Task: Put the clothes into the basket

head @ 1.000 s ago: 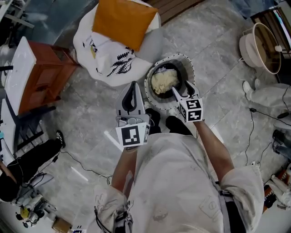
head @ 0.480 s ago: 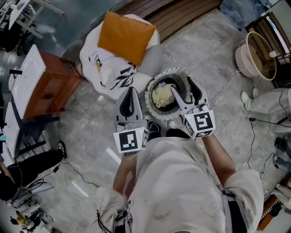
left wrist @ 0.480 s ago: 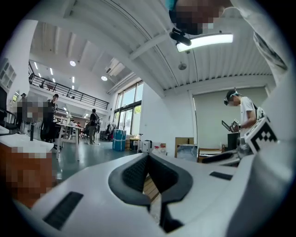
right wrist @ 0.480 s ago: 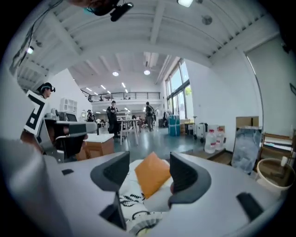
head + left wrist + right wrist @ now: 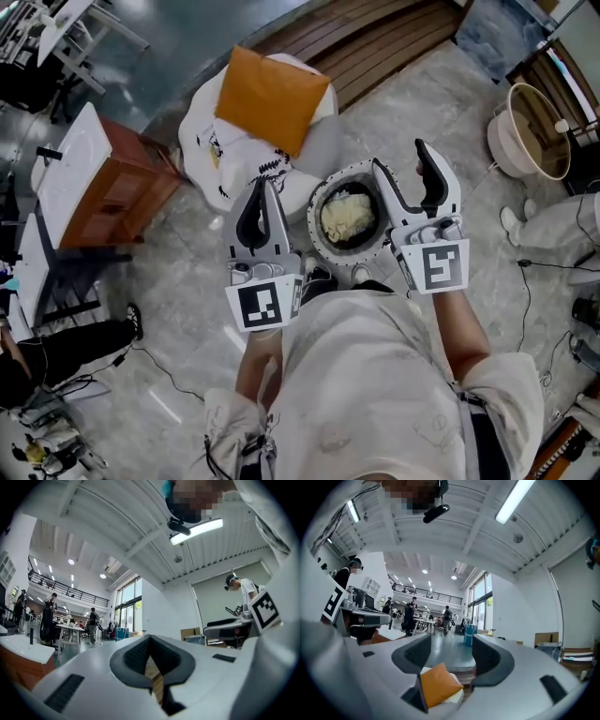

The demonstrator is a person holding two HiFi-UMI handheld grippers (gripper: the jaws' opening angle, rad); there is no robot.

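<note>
grey stone floor (image 5: 178,309) filling the frame, seen steeply from above. upper centre: white beanbag (image 5: 211,155) with dark print, orange cushion (image 5: 272,98) lying on top. just below, at frame centre: round basket (image 5: 314,211) on the floor, dark inside. in the basket: cream clothes (image 5: 347,214), bundled, well within the rim. no other garment spotted loose on floor or beanbag.

left of the basket: left tool (image 5: 262,185), closed tip to tip, nothing pinched. right of the basket, raised beside its rim: right tool (image 5: 401,157), spread wide and empty, only the far cushion showing through the gap.

reads as drop-off step finished, both tools clear of the load. next move, as a guess: scan for any garment left over. if found, reach with the open right tool and pinch a fold. if none, task likely complete.
</note>
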